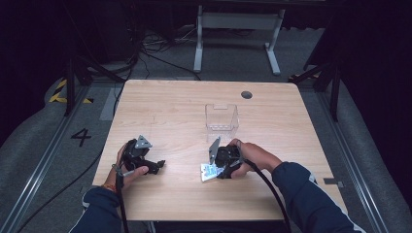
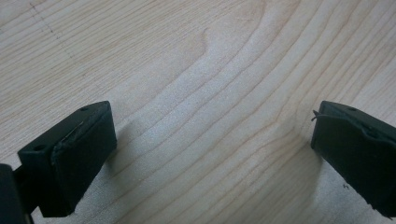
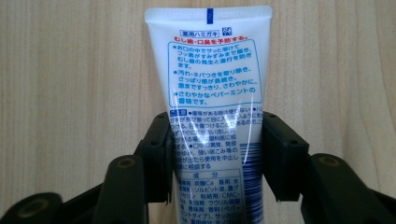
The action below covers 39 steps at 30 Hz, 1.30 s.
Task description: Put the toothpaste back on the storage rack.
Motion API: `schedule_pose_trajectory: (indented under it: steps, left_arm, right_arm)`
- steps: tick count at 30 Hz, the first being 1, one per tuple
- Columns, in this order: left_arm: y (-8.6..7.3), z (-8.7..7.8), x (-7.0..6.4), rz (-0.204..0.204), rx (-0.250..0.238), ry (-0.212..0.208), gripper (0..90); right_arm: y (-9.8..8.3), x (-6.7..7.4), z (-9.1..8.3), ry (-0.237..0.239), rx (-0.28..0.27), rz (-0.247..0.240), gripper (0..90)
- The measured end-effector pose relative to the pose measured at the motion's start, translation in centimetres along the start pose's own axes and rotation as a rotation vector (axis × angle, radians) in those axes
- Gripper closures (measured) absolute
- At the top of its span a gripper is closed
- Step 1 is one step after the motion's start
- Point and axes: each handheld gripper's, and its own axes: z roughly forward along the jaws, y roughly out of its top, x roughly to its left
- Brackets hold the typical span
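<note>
Right gripper is squeezing the toothpaste tube

The right gripper (image 3: 215, 154) is holding the toothpaste tube (image 3: 212, 93) low over the table (image 1: 170, 111). The clear plastic box (image 1: 221, 117) at 12 o'clock is waiting, maybe for it. The left gripper (image 2: 212, 149) is resting wide apart, holding nothing.

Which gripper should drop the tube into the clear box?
Right. The right gripper already clamps the toothpaste tube and sits just before the clear box; the left gripper is open, farther off.

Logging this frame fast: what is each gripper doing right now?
Left gripper: open, jaws wide apart over the bare table, holding nothing.
Right gripper: shut on the white tube, one jaw on each side.
</note>
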Motion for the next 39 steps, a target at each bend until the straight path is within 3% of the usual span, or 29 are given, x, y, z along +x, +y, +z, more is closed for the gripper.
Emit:
schedule_pose_trajectory:
  steps: [6,11,15,20,22,23,31,39]
  left_arm:
    - [0.0,0.0,0.0,0.006,0.001,-0.002,0.5]
    - [0.0,0.0,0.0,0.003,0.001,-0.002,0.6]
    - [0.0,0.0,0.0,0.004,0.001,-0.001,0.5]
    - [0.0,0.0,0.0,0.007,0.001,-0.002,0.6]
    - [0.0,0.0,0.0,0.006,0.001,-0.002,0.5]
    - [0.0,0.0,0.0,0.006,0.001,-0.002,0.6]
    - [0.0,0.0,0.1,0.008,0.002,-0.001,0.6]
    - [0.0,0.0,0.0,0.003,0.001,0.000,0.6]
  right_arm:
    - [-0.7,0.6,-0.5,-0.018,-0.076,0.001,62.9]
    - [-1.2,1.3,-0.9,-0.010,-0.105,0.015,65.9]
    - [-1.8,1.5,-1.6,-0.024,-0.161,0.028,67.0]
    - [-3.2,1.3,-3.1,-0.044,-0.253,0.071,67.4]
    - [-4.0,1.1,-3.9,-0.057,-0.314,0.122,67.6]
    - [-4.0,1.1,-3.9,-0.057,-0.314,0.122,67.6]
    - [-6.2,1.0,-5.4,-0.084,-0.468,0.213,68.0]
    - [-6.8,1.1,-6.6,-0.139,-0.559,0.244,68.0]
